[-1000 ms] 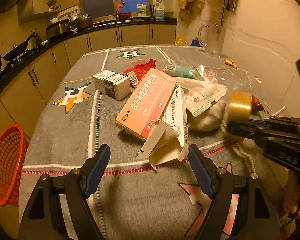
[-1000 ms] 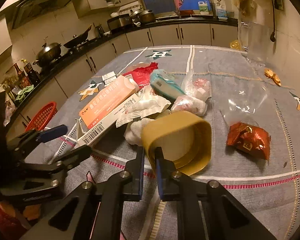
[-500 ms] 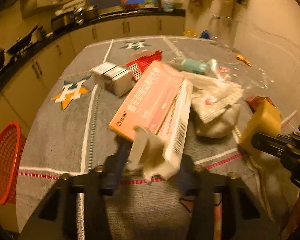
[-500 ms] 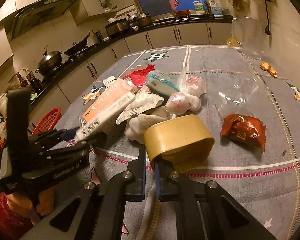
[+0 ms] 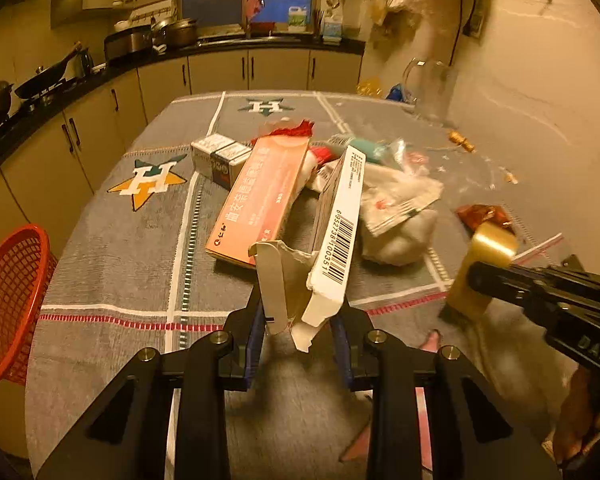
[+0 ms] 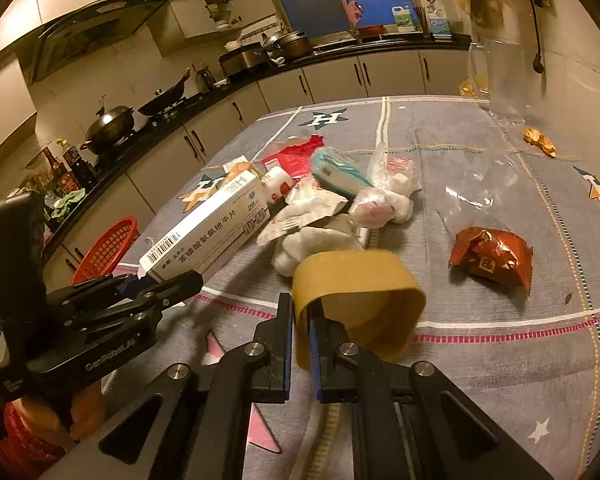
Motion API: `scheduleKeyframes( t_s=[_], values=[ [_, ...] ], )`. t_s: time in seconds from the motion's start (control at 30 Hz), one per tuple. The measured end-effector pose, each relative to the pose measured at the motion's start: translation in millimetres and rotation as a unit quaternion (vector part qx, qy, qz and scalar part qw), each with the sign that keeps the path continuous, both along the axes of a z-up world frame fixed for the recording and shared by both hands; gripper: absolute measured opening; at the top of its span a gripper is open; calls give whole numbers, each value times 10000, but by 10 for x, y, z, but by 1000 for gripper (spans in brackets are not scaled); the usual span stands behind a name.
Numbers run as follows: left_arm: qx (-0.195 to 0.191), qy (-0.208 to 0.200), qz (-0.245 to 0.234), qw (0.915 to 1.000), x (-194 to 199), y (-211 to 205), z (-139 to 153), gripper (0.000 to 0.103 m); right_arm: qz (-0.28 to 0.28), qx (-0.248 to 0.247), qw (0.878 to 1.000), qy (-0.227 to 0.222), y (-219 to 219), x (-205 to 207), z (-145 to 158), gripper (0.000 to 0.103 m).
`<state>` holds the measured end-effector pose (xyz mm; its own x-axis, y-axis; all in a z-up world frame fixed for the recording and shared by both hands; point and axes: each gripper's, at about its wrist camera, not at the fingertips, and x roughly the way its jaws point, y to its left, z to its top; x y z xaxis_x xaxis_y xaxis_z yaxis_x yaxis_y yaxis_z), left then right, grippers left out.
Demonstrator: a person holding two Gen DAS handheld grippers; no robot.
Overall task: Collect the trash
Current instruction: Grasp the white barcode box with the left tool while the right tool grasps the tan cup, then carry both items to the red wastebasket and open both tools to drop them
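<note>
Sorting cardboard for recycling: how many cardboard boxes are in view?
3: a white box clamped in the left gripper, an orange box lying beside it, and a small box farther back. Others may hide in the pile.

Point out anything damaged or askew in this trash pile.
The white medicine box clamped in the left gripper is torn open at its near end, its flap ragged, and it tilts up off the tablecloth. The rest is simply crumpled litter.
</note>
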<state>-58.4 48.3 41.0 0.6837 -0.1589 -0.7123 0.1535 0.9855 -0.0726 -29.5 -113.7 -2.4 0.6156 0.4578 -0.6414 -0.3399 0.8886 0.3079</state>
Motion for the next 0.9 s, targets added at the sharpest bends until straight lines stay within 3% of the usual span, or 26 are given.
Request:
scheduleKeyframes(
  t_s=[0.53, 0.9],
  values=[
    [-190, -356, 429, 9983, -315, 464, 253, 29, 494, 24, 9986, -184, 366, -61, 232, 8],
    [-228, -574, 1116, 9918, -487, 1119, 375, 29, 1355, 112, 9906, -174, 1033, -7, 437, 8]
  ],
)
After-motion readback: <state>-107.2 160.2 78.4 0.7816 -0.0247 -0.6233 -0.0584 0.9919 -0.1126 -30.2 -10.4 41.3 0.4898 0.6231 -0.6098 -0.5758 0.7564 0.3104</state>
